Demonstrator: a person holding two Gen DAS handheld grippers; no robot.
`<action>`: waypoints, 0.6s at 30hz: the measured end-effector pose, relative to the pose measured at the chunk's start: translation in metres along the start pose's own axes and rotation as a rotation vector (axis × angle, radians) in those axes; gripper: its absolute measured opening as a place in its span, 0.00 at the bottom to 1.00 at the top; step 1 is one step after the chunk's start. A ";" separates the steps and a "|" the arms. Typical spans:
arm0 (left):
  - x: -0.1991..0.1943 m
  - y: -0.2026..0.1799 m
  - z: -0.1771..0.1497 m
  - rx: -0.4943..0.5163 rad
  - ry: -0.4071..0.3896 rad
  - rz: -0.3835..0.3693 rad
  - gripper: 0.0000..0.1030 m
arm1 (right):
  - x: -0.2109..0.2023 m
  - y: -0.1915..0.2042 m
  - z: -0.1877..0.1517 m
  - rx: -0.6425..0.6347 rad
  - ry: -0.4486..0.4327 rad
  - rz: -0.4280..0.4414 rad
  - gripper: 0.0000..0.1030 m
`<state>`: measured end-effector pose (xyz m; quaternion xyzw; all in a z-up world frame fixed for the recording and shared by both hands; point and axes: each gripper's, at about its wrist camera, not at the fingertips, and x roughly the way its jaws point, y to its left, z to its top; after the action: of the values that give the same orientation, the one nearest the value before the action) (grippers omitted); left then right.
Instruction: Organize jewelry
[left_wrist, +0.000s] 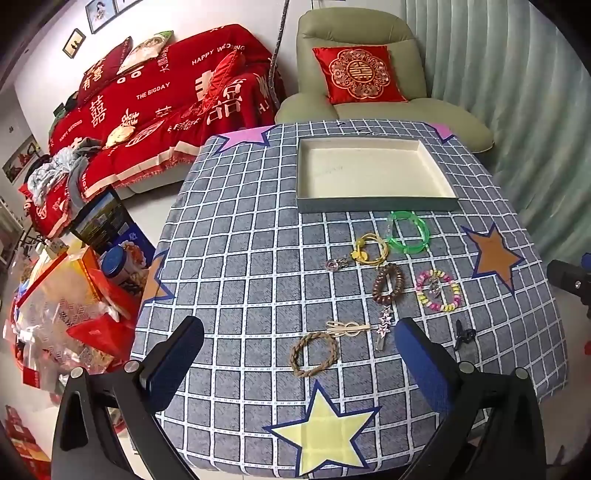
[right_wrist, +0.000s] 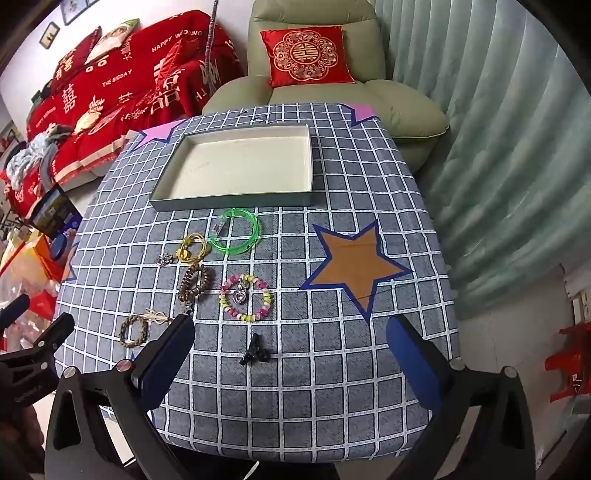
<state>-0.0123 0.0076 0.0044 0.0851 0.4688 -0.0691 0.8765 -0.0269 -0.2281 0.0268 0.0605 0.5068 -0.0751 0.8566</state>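
Looking down, I keep both the left gripper (left_wrist: 299, 345) and the right gripper (right_wrist: 290, 338) spread wide, holding nothing. Jewelry lies at six o'clock from the empty tray (left_wrist: 376, 204); the braided bracelet (left_wrist: 314, 353) seems light, soft, so I would pinch its rim.

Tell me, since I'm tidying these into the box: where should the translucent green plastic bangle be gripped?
Grip the translucent green plastic bangle from above, pinching its right arc across the band. It lies flat, and that side is clear, whereas the yellow hair tie crowds its left.
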 end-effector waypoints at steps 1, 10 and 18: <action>0.000 0.000 0.000 -0.001 -0.001 -0.002 1.00 | 0.000 0.001 -0.001 -0.003 0.000 0.001 1.00; 0.000 0.000 0.001 -0.017 0.000 -0.026 1.00 | 0.001 0.006 0.000 -0.026 0.001 0.010 1.00; 0.002 0.000 -0.001 -0.024 0.008 -0.036 1.00 | 0.001 0.006 0.000 -0.025 0.007 0.008 1.00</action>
<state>-0.0117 0.0074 0.0023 0.0668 0.4747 -0.0788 0.8741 -0.0255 -0.2226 0.0258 0.0520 0.5105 -0.0652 0.8558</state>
